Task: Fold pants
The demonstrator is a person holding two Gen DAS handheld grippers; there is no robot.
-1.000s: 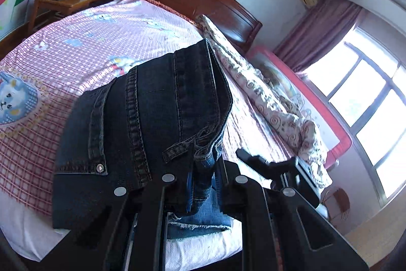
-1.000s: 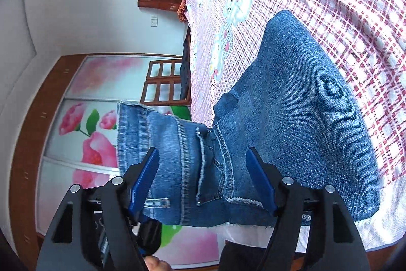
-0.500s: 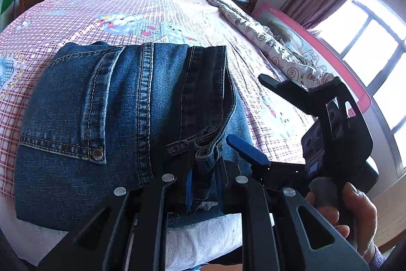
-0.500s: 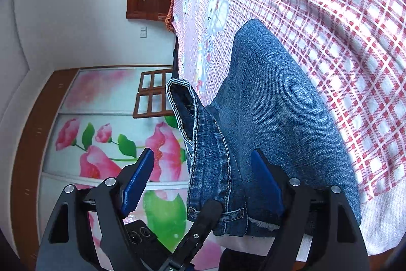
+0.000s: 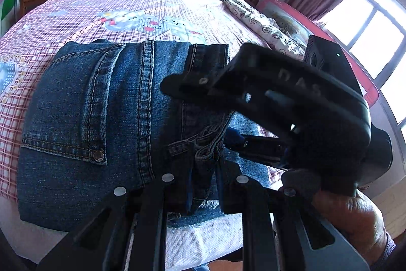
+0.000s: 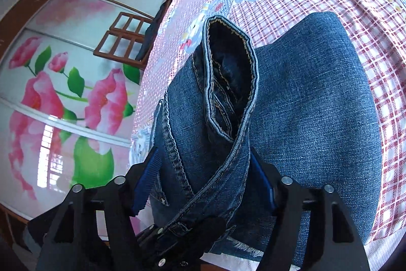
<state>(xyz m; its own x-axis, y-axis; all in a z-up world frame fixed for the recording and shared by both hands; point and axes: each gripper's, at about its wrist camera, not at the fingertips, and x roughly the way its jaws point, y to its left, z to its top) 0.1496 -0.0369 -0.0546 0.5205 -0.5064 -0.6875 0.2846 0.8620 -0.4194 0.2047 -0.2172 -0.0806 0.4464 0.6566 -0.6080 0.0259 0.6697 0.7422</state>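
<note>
Your right tool (image 6: pixel 203 184) has just swung in over the waistband, its jaws closing around the bunched denim; the pads flank the cloth, though a firm pinch isn't clear. Your left tool (image 5: pixel 203 169) stays clamped nearly shut on the belt-loop edge. Since a second ago the jeans (image 5: pixel 101 118) have come down flat onto the bed (image 5: pixel 127 4), so this fold looks nearly set. The folded bundle lies at the bed's near edge, its long axis across your view, its waistband toward you.

Black tool (image 6: pixel 203 184) (blue ribbed pads)
</note>
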